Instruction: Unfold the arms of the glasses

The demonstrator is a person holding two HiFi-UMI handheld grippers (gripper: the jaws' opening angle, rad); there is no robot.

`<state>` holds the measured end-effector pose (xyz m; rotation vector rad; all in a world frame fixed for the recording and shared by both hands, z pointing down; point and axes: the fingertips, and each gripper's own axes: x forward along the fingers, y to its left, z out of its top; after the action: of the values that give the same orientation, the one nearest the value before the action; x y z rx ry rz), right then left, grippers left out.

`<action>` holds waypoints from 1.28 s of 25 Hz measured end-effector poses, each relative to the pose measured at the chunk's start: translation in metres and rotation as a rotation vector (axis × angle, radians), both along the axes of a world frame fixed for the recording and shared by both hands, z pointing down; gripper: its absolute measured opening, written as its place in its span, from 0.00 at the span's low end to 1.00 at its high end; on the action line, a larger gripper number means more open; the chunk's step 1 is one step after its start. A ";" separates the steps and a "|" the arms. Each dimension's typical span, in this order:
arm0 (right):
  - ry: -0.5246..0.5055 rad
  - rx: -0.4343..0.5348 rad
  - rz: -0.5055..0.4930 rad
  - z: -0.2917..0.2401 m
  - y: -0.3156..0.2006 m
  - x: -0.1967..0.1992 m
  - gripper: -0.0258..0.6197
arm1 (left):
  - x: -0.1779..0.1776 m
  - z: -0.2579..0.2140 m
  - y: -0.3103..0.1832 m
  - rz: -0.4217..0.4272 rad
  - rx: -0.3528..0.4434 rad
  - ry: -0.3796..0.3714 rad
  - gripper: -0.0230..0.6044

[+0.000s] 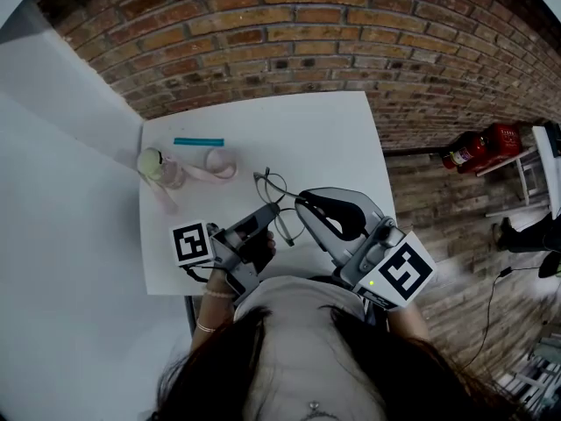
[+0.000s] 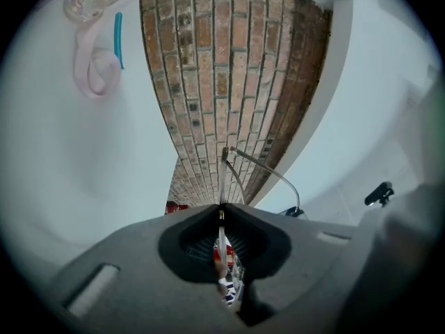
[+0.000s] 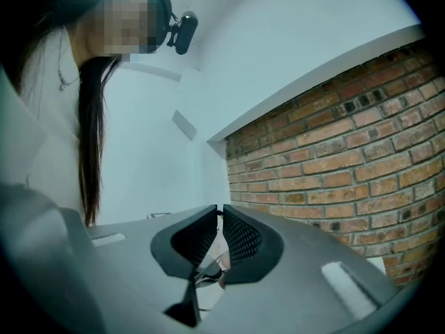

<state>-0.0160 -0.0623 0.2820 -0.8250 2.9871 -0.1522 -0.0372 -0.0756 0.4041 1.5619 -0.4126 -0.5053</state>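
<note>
Thin wire-framed glasses (image 1: 274, 193) hang above the near part of the white table (image 1: 307, 139), held between both grippers. My left gripper (image 1: 273, 209) is shut on a thin metal part of the frame. In the left gripper view, the glasses' wire (image 2: 225, 160) sticks out past the closed jaws and one arm (image 2: 278, 178) curves off to the right. My right gripper (image 1: 301, 203) meets the glasses from the right. Its jaws are closed to a narrow slit, with a small dark bit of the glasses (image 3: 217, 211) pinched at the tips.
At the table's far left lie a teal stick (image 1: 198, 142), a looped pink strap (image 1: 216, 170) and a clear bottle with a green ball (image 1: 158, 166). A brick wall stands behind the table. On the floor to the right is a red canister (image 1: 478, 147).
</note>
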 end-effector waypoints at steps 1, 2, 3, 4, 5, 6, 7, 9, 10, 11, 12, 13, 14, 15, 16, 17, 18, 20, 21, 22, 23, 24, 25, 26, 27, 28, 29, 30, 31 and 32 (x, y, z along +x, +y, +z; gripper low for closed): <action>0.000 0.001 0.002 -0.001 -0.001 0.000 0.09 | 0.000 0.000 0.000 0.002 -0.001 0.001 0.07; 0.007 0.002 0.006 0.001 -0.001 0.001 0.09 | 0.000 0.001 0.001 0.004 -0.001 0.002 0.07; 0.014 0.003 0.010 0.002 -0.002 0.001 0.09 | 0.001 0.001 0.001 0.006 -0.002 0.002 0.07; 0.012 0.002 0.010 0.001 -0.003 0.002 0.09 | 0.001 0.001 0.002 0.009 -0.002 0.001 0.07; -0.003 0.003 0.006 -0.003 -0.003 0.000 0.09 | 0.002 0.001 0.002 0.012 -0.003 0.000 0.07; -0.026 0.008 0.000 -0.009 -0.003 -0.001 0.09 | 0.003 0.002 0.003 0.015 -0.004 -0.001 0.07; -0.043 0.013 -0.005 -0.014 -0.004 -0.003 0.09 | 0.004 0.002 0.004 0.018 -0.006 0.000 0.07; -0.034 0.021 -0.010 -0.015 -0.004 -0.002 0.09 | 0.006 0.002 0.005 0.023 -0.009 0.002 0.07; -0.021 0.023 -0.008 -0.012 -0.005 0.000 0.09 | 0.007 0.002 0.005 0.025 -0.011 0.004 0.07; -0.016 0.025 -0.007 -0.011 -0.005 0.001 0.09 | 0.008 0.002 0.006 0.026 -0.012 0.005 0.07; -0.025 0.029 -0.008 -0.014 -0.005 0.000 0.09 | 0.008 0.002 0.006 0.028 -0.012 0.006 0.07; -0.038 0.033 -0.008 -0.017 -0.006 0.000 0.09 | 0.009 0.002 0.007 0.030 -0.012 0.005 0.07; -0.040 0.034 -0.004 -0.017 -0.006 0.000 0.09 | 0.009 0.002 0.007 0.033 -0.011 0.004 0.07; -0.027 0.031 0.004 -0.014 -0.007 0.001 0.09 | 0.009 0.003 0.007 0.036 -0.010 0.002 0.07; -0.009 0.025 0.014 -0.010 -0.008 0.003 0.09 | 0.009 0.003 0.007 0.040 -0.008 0.001 0.07; 0.004 0.020 0.022 -0.007 -0.009 0.004 0.09 | 0.010 0.004 0.008 0.043 -0.007 -0.001 0.07; 0.006 0.018 0.028 -0.006 -0.010 0.004 0.09 | 0.010 0.004 0.008 0.046 -0.007 -0.002 0.07; -0.001 0.017 0.032 -0.008 -0.011 0.005 0.09 | 0.012 0.005 0.010 0.052 -0.009 -0.004 0.07; 0.004 0.014 0.031 -0.007 -0.011 0.005 0.09 | 0.013 0.005 0.011 0.056 -0.011 -0.004 0.07; 0.008 0.011 0.029 -0.006 -0.011 0.006 0.09 | 0.014 0.005 0.012 0.059 -0.011 -0.005 0.07; 0.010 0.008 0.027 -0.006 -0.010 0.007 0.09 | 0.015 0.005 0.012 0.063 -0.011 -0.005 0.07; 0.010 0.005 0.027 -0.006 -0.011 0.007 0.09 | 0.016 0.005 0.013 0.066 -0.011 -0.005 0.07; 0.012 0.006 0.028 -0.006 -0.011 0.008 0.09 | 0.017 0.005 0.014 0.069 -0.012 -0.005 0.07; 0.015 0.007 0.030 -0.006 -0.012 0.008 0.09 | 0.017 0.006 0.014 0.072 -0.012 -0.005 0.07; 0.017 0.009 0.033 -0.006 -0.012 0.008 0.09 | 0.018 0.006 0.015 0.076 -0.011 -0.005 0.07; 0.017 0.011 0.036 -0.006 -0.013 0.008 0.09 | 0.019 0.006 0.015 0.079 -0.009 -0.005 0.07; 0.017 0.012 0.039 -0.006 -0.013 0.008 0.09 | 0.020 0.006 0.015 0.082 -0.009 -0.005 0.07; 0.016 0.013 0.042 -0.006 -0.014 0.009 0.09 | 0.020 0.007 0.016 0.085 -0.009 -0.005 0.07; 0.016 0.014 0.045 -0.007 -0.015 0.009 0.09 | 0.021 0.007 0.017 0.087 -0.011 -0.006 0.07; 0.016 0.015 0.048 -0.007 -0.015 0.009 0.09 | 0.021 0.008 0.017 0.090 -0.012 -0.007 0.07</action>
<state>-0.0067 -0.0774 0.2750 -0.9000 2.9759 -0.1225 -0.0158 -0.0583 0.4117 1.5633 -0.3482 -0.4269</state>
